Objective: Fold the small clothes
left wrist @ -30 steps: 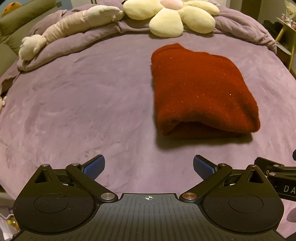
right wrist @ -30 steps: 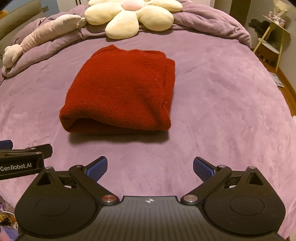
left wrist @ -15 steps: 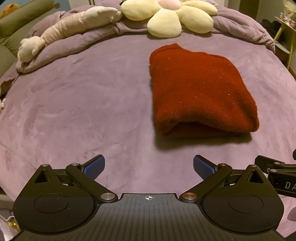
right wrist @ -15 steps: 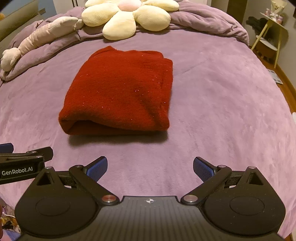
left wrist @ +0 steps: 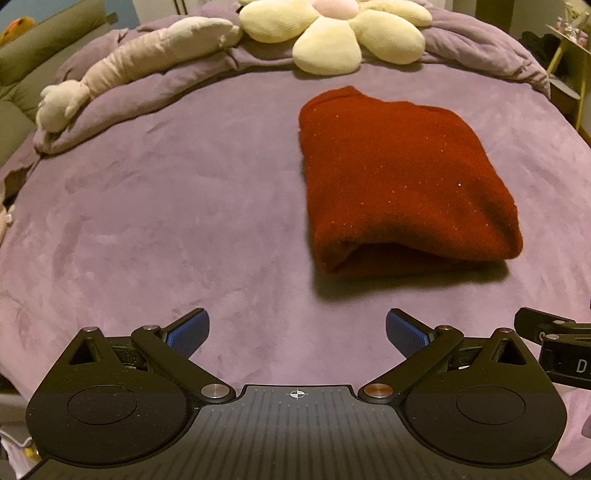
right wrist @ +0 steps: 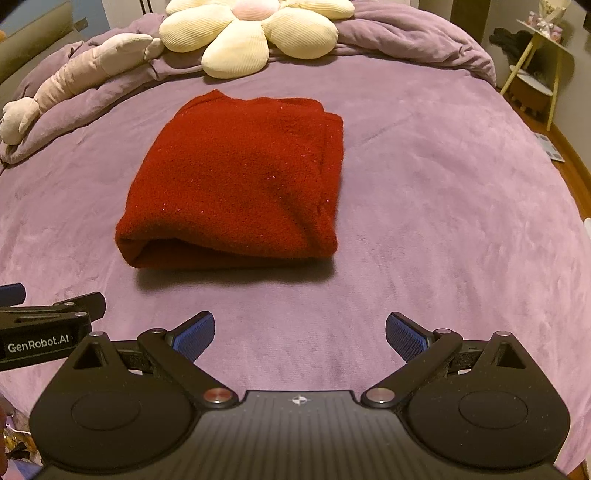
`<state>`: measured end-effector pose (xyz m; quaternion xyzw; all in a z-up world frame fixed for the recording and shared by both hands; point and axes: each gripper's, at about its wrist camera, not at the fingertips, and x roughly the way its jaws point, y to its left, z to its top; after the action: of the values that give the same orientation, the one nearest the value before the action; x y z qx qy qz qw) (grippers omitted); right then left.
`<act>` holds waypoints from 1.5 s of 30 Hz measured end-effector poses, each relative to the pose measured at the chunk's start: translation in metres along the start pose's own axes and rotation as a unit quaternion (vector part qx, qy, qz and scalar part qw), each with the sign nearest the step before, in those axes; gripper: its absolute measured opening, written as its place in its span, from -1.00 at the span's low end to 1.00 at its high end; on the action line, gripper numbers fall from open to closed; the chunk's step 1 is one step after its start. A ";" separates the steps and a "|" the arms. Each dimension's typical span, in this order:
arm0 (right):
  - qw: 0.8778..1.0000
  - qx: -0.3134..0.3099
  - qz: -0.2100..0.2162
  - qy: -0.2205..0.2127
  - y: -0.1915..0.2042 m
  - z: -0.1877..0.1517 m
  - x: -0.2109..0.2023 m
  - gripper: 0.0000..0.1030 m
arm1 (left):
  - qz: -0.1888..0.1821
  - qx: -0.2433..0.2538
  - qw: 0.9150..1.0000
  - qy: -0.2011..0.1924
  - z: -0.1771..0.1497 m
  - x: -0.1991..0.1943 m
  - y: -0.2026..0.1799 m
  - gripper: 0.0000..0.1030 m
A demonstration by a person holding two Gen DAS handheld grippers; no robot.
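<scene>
A: While both our claws hang wide apart and empty, where's the sweater [right wrist: 236, 181]?
B: Folded on the purple bed [right wrist: 443, 206], ahead of our left claw [left wrist: 297, 334] and right claw [right wrist: 300, 336], near the flower pillow [right wrist: 251, 33]

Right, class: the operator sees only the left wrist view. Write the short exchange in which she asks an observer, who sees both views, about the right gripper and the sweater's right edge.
Operator: Is the right gripper open?
Observer: Yes, its jaws stand wide apart, with nothing between them.
Operator: How does the sweater look along its right edge?
Observer: Stacked folded layers show there, lying close together.
</scene>
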<state>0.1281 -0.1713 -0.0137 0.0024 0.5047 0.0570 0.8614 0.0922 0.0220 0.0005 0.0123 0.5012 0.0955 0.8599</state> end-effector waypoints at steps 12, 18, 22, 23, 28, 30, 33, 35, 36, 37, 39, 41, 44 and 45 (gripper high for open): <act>1.000 0.005 0.002 0.000 -0.001 -0.001 -0.001 0.92 | -0.001 0.002 1.000 0.000 -0.002 -0.001 0.000 1.00; 1.000 0.005 0.003 -0.002 -0.001 -0.002 -0.003 0.92 | -0.002 0.002 1.000 0.000 -0.002 -0.001 0.001 1.00; 1.000 0.004 0.003 -0.004 0.001 -0.002 -0.004 0.92 | -0.006 -0.002 1.000 0.000 -0.002 0.000 0.002 1.00; 1.000 0.004 0.003 -0.004 0.001 -0.002 -0.004 0.92 | -0.007 -0.001 1.000 0.001 -0.002 0.000 0.003 1.00; 1.000 0.005 0.002 -0.004 0.003 -0.001 -0.005 0.92 | -0.004 0.002 1.000 0.002 -0.002 0.001 0.003 1.00; 1.000 0.007 0.003 -0.004 0.002 -0.001 -0.005 0.92 | -0.005 0.002 1.000 0.001 -0.002 0.001 0.004 1.00; 1.000 0.006 0.004 -0.005 0.002 -0.001 -0.005 0.92 | -0.005 0.002 1.000 0.001 -0.002 0.001 0.004 1.00; 1.000 0.006 0.004 -0.006 0.002 -0.001 -0.005 0.92 | -0.005 0.002 1.000 0.001 -0.002 0.001 0.004 1.00; 1.000 0.006 0.004 -0.006 0.003 -0.001 -0.006 0.92 | -0.005 0.002 1.000 0.000 -0.002 0.001 0.004 1.00; 1.000 0.006 0.005 -0.006 0.003 -0.001 -0.006 0.92 | -0.005 0.002 1.000 0.000 -0.002 0.001 0.004 1.00; 1.000 0.006 0.005 -0.007 0.003 -0.001 -0.006 0.92 | -0.004 0.003 1.000 0.000 -0.001 0.002 0.005 1.00; 1.000 0.007 0.004 -0.008 0.003 -0.001 -0.007 0.92 | -0.004 0.003 1.000 0.000 -0.001 0.001 0.004 1.00; 1.000 0.008 0.004 -0.009 0.003 -0.001 -0.007 0.92 | -0.003 0.003 1.000 0.000 -0.001 0.001 0.004 1.00; 1.000 0.008 0.004 -0.008 0.003 -0.001 -0.007 0.92 | -0.003 0.003 1.000 0.000 -0.001 0.001 0.004 1.00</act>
<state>0.1236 -0.1689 -0.0079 0.0120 0.4979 0.0561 0.8654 0.0912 0.0259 -0.0008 0.0136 0.5014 0.0911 0.8603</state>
